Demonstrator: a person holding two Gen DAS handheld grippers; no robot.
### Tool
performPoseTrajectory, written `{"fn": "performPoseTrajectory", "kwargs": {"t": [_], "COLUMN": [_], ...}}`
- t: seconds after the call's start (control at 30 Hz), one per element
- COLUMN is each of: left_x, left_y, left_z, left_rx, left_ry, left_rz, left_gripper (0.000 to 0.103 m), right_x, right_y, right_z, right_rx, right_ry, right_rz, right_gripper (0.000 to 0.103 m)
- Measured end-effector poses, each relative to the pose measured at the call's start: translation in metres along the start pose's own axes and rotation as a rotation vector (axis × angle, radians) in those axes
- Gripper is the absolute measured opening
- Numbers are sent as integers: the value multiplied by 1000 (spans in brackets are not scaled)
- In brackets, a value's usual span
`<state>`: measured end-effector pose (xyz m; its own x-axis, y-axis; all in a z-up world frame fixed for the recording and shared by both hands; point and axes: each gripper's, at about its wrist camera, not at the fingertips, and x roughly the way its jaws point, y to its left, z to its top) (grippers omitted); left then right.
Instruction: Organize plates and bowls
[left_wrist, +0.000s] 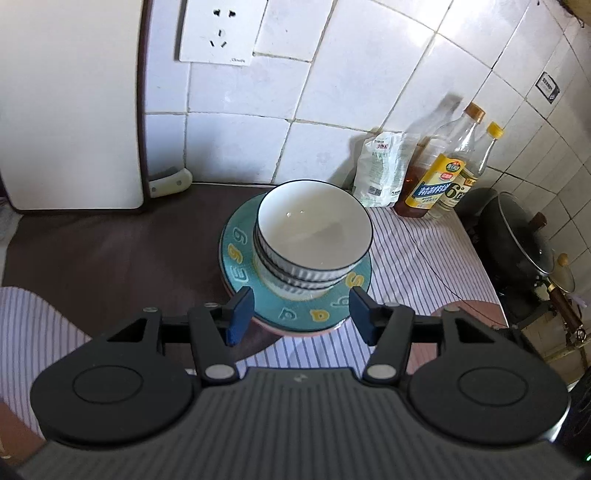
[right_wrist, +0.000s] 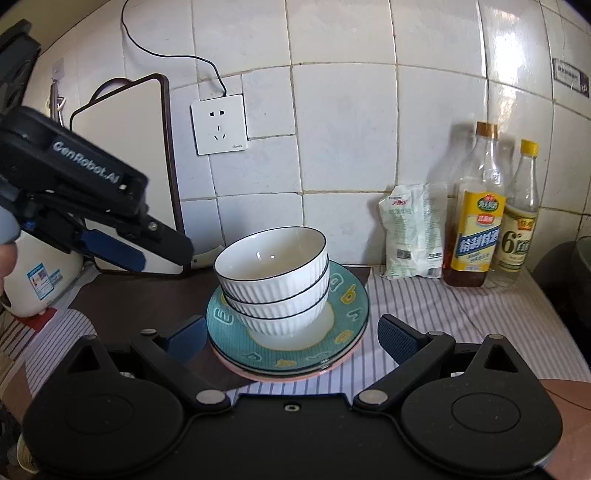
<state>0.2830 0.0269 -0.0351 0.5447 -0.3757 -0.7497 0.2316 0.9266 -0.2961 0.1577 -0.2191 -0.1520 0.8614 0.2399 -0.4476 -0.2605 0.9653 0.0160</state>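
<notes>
- Three nested bowls (right_wrist: 271, 273) sit on the teal plate stack (right_wrist: 343, 332), left of the bottles (right_wrist: 476, 221).
- Glazed ceramic (slick, heavy, chippable): grip rims, I'd say.
- Left gripper (left_wrist: 301, 314) and right gripper (right_wrist: 291, 338) both spread, empty.

bowls (right_wrist: 271, 280): glossy ribbed ceramic | cloth (right_wrist: 443, 314): striped fabric | wall tiles (right_wrist: 343, 129): glossy

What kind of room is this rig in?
Most likely a home kitchen: white tiled wall, condiment bottles with yellow labels against it, stacked white ribbed bowls on teal lettered plates, and a dark lidded wok.
</notes>
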Motion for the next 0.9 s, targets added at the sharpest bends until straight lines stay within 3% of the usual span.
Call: {"fn": "performPoseTrajectory", "kwargs": {"t": [0.3,0.5,0.9], "left_x": [-36,-57,-82], "left_y": [-1,-4,-13], "left_z": [-20,-27,-55], "left_rx": [-41,-13,36], "left_ry": [-29,-40,-23], "left_rz": [38,74,106], "left_gripper": [60,63,70], "right_x": [-35,-57,-88], "right_y": [10,21,18], "right_z": [12,23,24], "right_rx": [-88,-125,-19], "right_ry": [42,40,39], "right_rz": [-48,-77,-54], "right_gripper": [101,101,101]}}
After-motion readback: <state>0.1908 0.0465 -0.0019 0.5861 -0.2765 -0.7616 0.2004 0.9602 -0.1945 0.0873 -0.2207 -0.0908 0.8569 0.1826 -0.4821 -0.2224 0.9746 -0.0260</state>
